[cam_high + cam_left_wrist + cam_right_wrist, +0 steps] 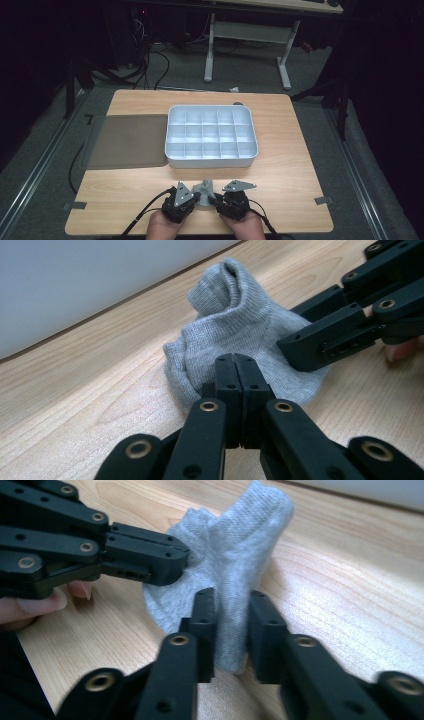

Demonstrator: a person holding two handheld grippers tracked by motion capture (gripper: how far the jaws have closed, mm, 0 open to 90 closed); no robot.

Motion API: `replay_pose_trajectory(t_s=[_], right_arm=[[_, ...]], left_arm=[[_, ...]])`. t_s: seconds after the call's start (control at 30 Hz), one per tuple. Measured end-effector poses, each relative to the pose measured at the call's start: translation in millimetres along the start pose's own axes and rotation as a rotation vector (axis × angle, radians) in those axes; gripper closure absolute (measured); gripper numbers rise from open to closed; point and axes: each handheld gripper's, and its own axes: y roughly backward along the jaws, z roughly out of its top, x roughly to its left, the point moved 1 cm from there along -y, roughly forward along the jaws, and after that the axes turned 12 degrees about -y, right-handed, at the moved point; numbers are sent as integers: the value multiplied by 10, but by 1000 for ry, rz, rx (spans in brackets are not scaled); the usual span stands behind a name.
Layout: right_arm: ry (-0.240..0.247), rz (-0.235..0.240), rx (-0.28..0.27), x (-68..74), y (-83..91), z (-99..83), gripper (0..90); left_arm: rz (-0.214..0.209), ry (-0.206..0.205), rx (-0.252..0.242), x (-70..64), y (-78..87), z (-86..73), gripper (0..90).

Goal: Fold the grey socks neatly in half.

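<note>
Two grippers meet over a small grey knitted sock [204, 189], which sits bunched and ribbed at the near edge of the pale wood-grain worktop [280, 150], between the person's hands. In its own view the left gripper [235, 371] has its black jaws pressed flat together at the sock's near fold, though whether cloth is pinched between them I cannot tell, while the right gripper [232, 611] clamps an upright fold of the soft fabric between its jaws. Farther back stands a white plastic organizer tray [210, 160] divided into square compartments, with a flat grey mat [127, 140] just beside it.
</note>
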Motion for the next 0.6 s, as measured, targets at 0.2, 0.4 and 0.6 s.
replay_pose_trajectory(t_s=[0.2,0.4,0.6], right_arm=[[34,-19,-15,27,19,-24,808],[37,-16,-39,46,87,-27,812],[55,-10,-63,124,183,12,815]], left_arm=[[7,-1,-6,-84,8,63,850],[-12,21,-6,-61,-46,53,858],[-21,14,-10,-92,-80,71,862]])
